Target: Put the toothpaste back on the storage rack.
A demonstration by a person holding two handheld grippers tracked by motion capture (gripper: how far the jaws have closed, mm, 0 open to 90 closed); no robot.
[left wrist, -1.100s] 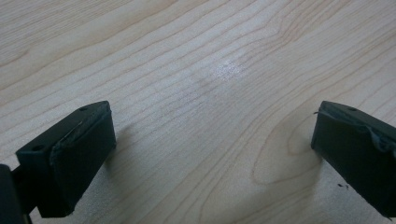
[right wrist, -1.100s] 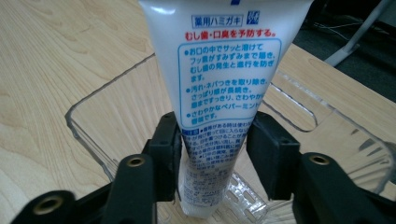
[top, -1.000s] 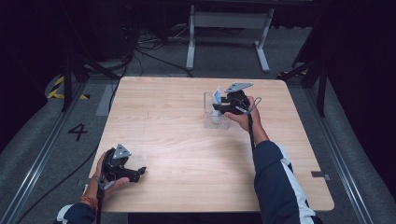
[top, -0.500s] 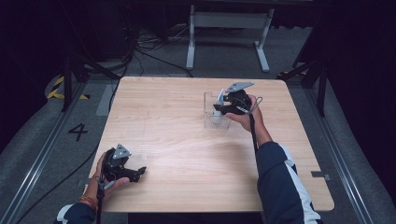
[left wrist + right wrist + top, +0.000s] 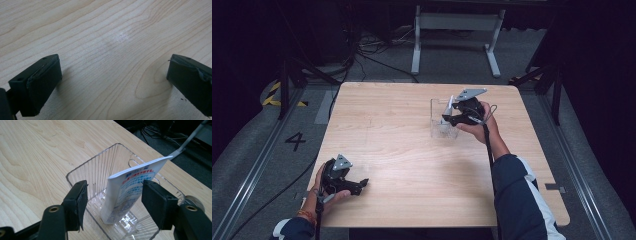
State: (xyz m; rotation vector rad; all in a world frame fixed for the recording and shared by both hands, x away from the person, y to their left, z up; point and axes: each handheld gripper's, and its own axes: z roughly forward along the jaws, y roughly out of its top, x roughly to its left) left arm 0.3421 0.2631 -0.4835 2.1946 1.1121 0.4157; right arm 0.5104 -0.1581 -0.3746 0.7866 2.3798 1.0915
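Note:
A clear ribbed plastic bin (image 5: 97,167) stands on the wooden table (image 5: 412,150) at its back right. Inside it a white tube with blue print (image 5: 127,192) stands upright, leaning to one side. My right gripper (image 5: 115,200) hangs over the bin with its jaws apart on either side of the tube; one jaw is close to the tube, and a gap shows at the other. From above, the bin (image 5: 443,125) and tube (image 5: 447,111) sit just left of the right gripper (image 5: 451,120). My left gripper (image 5: 362,185) rests near the front left edge, open (image 5: 112,82) over bare wood.
Beyond the table's far edge, a white metal stand (image 5: 457,30) and cables (image 5: 362,50) lie on the dark floor. A rail (image 5: 257,165) runs along the floor on the left. A small grey tag (image 5: 556,187) sits near the table's right edge.
The right hand has shifted very slightly at the bin. The left hand and its gripper have stayed put.

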